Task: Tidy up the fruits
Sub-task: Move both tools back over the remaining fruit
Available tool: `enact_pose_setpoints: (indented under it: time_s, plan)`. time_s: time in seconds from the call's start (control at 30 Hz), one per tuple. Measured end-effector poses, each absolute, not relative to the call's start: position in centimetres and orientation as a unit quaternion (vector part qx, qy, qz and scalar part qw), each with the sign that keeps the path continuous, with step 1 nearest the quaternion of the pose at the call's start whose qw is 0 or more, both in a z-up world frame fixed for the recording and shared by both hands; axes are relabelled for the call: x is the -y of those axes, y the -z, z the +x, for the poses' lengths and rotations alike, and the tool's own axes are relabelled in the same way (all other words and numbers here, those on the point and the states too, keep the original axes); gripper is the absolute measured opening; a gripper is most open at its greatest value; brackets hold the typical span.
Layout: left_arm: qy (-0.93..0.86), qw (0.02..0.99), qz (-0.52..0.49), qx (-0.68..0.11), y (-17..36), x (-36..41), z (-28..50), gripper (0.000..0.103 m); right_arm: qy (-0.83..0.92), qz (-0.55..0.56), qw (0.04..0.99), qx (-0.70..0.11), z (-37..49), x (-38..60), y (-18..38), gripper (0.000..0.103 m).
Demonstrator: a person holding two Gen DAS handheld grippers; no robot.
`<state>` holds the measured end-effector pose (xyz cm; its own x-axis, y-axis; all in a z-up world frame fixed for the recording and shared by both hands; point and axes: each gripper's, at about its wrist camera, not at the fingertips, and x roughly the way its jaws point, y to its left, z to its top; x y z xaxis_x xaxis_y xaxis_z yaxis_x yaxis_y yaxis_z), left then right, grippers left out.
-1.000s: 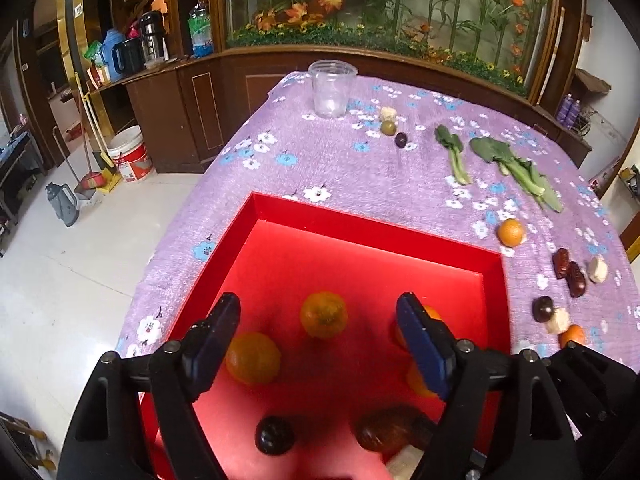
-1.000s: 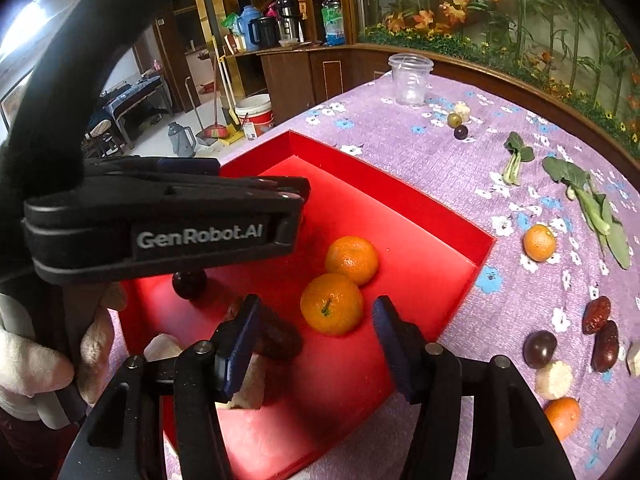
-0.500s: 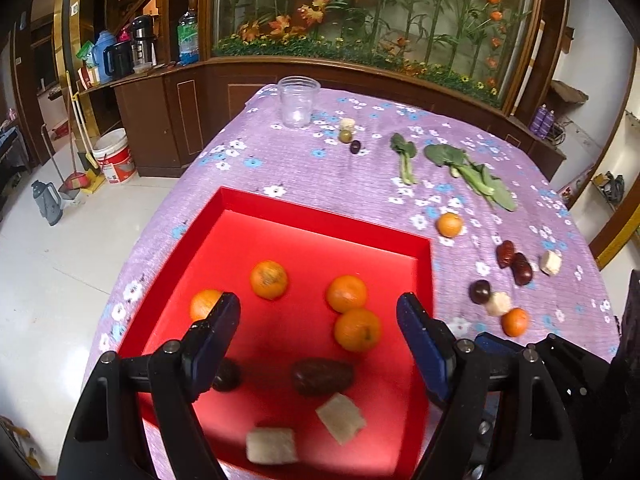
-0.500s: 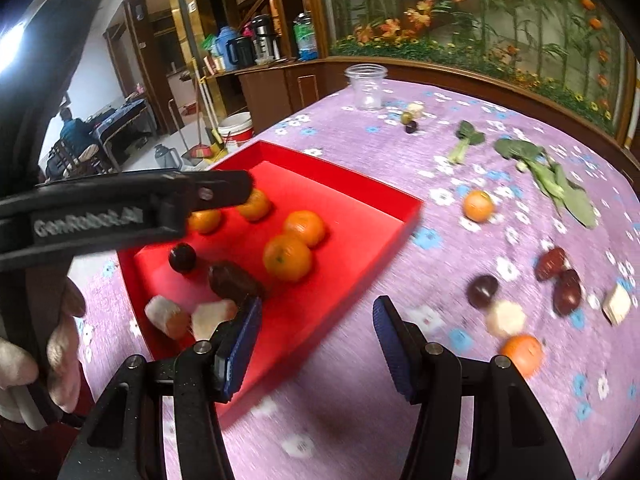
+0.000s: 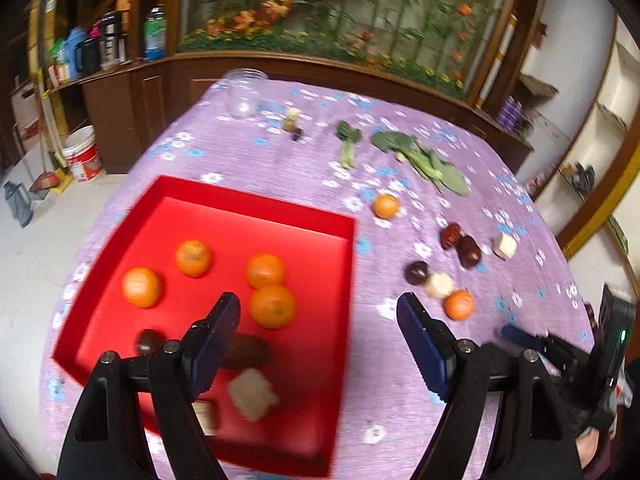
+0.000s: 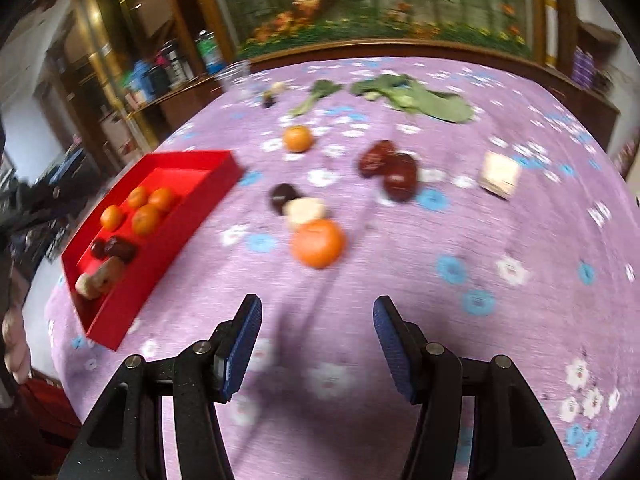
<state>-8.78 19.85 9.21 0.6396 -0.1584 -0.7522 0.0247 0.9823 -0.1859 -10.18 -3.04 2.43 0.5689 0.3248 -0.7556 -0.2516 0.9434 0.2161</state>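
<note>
A red tray (image 5: pixel 256 204) (image 6: pixel 120 312) on the purple cloth holds several oranges (image 5: pixel 272 306), dark fruits and pale chunks. My left gripper (image 5: pixel 320 320) hangs open and empty over the tray's right rim. My right gripper (image 6: pixel 316 328) is open and empty above bare cloth, short of a loose orange (image 6: pixel 318 242). Past that orange lie a pale chunk (image 6: pixel 306 210), a dark round fruit (image 6: pixel 282 196), two red dates (image 6: pixel 394 172), a cut pale block (image 6: pixel 500 174) and a second orange (image 6: pixel 298 138). The right gripper's fingertip (image 5: pixel 516 334) shows at the left view's right side.
Leafy greens (image 5: pixel 424 160) (image 6: pixel 420 98) and a clear plastic cup (image 5: pixel 244 94) lie at the table's far end, with small fruits (image 5: pixel 294 124) near the cup. A wooden counter with bottles stands behind. A bucket (image 5: pixel 82 154) sits on the floor at left.
Both grippers have drawn back and swung right. The left one went from inside the tray to its right rim. The right one left the tray and now faces the loose fruit on the cloth.
</note>
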Motion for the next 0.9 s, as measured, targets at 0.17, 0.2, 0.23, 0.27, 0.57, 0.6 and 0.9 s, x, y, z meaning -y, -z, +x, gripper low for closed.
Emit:
enact_pose_setpoints:
  time_s: [0.17, 0.2, 0.23, 0.27, 0.57, 0.6, 0.9]
  plan:
    - [0.073, 0.894, -0.063, -0.437, -8.4, -17.0, -7.8, 0.080, -0.158, 0.061, 0.886, -0.431, -9.3, 4.8, -2.8, 0.063]
    - [0.077, 0.892, -0.063, -0.441, -8.3, -16.5, -7.6, 0.080, -0.160, 0.059, 0.886, -0.430, -9.0, 4.9, -2.9, 0.063]
    - [0.080, 0.891, -0.063, -0.442, -8.2, -16.2, -7.4, 0.080, -0.162, 0.057, 0.886, -0.430, -8.7, 4.7, -2.9, 0.063]
    - [0.084, 0.890, -0.059, -0.444, -8.1, -15.6, -7.1, 0.080, -0.165, 0.055, 0.886, -0.430, -8.5, 4.6, -3.0, 0.063]
    - [0.085, 0.888, -0.059, -0.448, -8.2, -14.6, -3.9, 0.080, -0.203, 0.029, 0.875, -0.439, -6.3, 1.9, -2.2, 0.063]
    - [0.080, 0.889, -0.055, -0.448, -8.2, -14.5, -2.9, 0.080, -0.205, 0.031, 0.874, -0.439, -6.1, 1.7, -2.1, 0.063]
    - [0.083, 0.869, -0.052, -0.485, -7.2, -13.3, 6.2, 0.080, -0.222, 0.043, 0.866, -0.446, -4.7, 1.8, -1.6, 0.063]
